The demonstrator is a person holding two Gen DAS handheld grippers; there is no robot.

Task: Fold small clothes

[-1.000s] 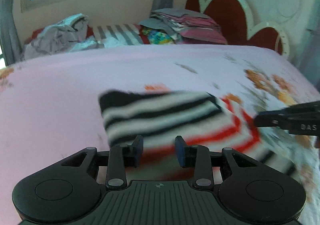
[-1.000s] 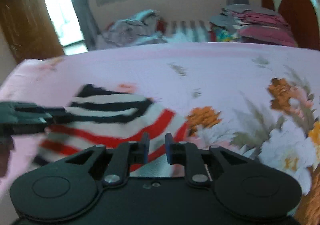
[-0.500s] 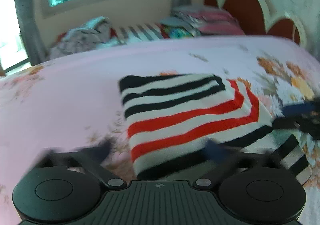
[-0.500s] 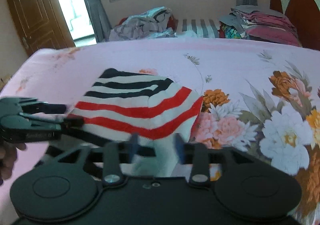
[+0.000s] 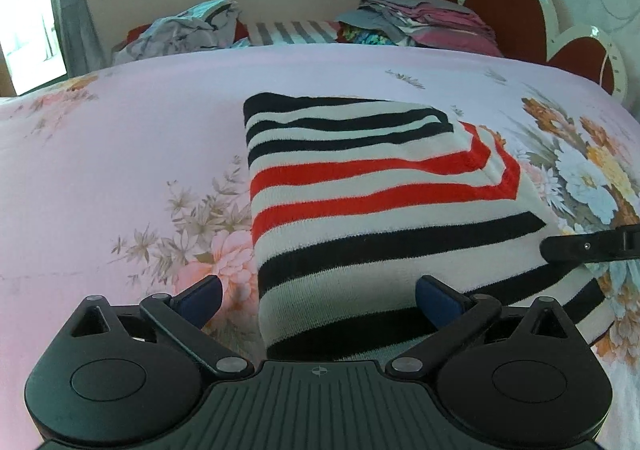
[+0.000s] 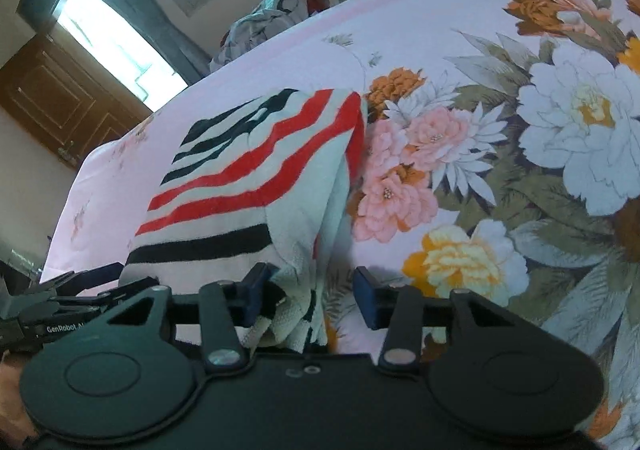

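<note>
A folded small garment (image 5: 372, 202) with black, white and red stripes lies flat on the pink floral bed sheet (image 5: 120, 138). My left gripper (image 5: 318, 300) is open wide, its jaws astride the garment's near edge. In the right wrist view the garment (image 6: 256, 178) lies left of centre. My right gripper (image 6: 310, 296) is open at the garment's near right corner, with loose cloth between the jaws. The right gripper also shows in the left wrist view (image 5: 592, 246) at the garment's right edge.
A heap of unfolded clothes (image 5: 184, 30) lies at the far side of the bed, and a stack of folded clothes (image 5: 424, 22) lies by the red and white headboard (image 5: 516, 6). A wooden door (image 6: 52, 98) and a window are at the far left.
Both grippers have opened and let go of the striped garment, which now lies folded flat. The right gripper has tilted and dropped to the garment's right corner.
</note>
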